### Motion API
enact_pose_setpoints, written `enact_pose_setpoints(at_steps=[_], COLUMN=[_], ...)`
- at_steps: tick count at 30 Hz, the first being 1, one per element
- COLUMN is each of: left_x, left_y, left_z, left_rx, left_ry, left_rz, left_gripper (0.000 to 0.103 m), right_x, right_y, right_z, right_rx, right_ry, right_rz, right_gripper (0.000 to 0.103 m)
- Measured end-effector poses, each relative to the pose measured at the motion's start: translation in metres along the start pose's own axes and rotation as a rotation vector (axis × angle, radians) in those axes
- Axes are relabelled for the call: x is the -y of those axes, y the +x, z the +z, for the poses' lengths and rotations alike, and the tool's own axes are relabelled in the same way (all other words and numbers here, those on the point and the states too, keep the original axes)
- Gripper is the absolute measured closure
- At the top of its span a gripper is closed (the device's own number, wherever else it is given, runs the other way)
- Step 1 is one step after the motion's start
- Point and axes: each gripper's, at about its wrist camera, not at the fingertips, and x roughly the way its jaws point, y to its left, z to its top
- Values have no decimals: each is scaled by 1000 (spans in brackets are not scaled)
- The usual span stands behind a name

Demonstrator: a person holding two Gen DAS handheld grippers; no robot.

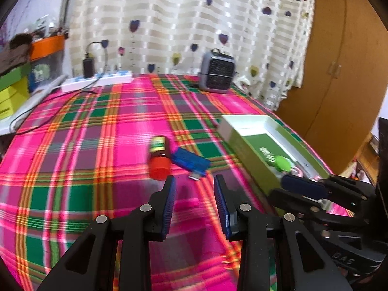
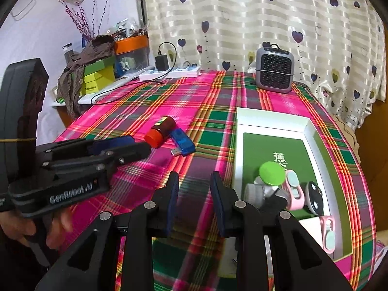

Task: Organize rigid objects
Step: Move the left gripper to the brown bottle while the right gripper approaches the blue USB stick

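Observation:
A small brown bottle with a red cap (image 1: 159, 160) (image 2: 160, 131) lies on its side on the plaid cloth, touching a blue USB stick (image 1: 191, 162) (image 2: 182, 142). My left gripper (image 1: 195, 181) is open and empty, just short of both; it also shows in the right wrist view (image 2: 135, 145). A green-and-white open box (image 1: 254, 145) (image 2: 320, 150) holds a green-lidded item (image 2: 272, 172), pink clips (image 2: 294, 191) and a dark round item (image 2: 314, 197). My right gripper (image 2: 194, 179) is open and empty, left of the box; it also shows in the left wrist view (image 1: 300, 189).
A grey mini heater (image 1: 216, 71) (image 2: 274, 70) stands at the table's far edge by the curtain. A white power strip (image 1: 97, 81) (image 2: 169, 72) with a charger and cable lies far left. Boxes and clutter (image 2: 97, 72) sit beyond the left edge. A wooden wardrobe (image 1: 339, 72) is on the right.

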Motion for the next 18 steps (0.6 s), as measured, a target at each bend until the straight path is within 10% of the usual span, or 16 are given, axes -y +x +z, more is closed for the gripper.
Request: enact_pose_setpoints(at_steps=[18], left_x=[-28], left_y=[52], left_z=[25], left_rx=[-109], left_ry=[3], left_rz=[45], left_gripper=[71], right_x=[-13], right_y=[23], right_z=[20], right_rx=[-24], right_ry=[-55], right_rz=[32], right_gripper=[75])
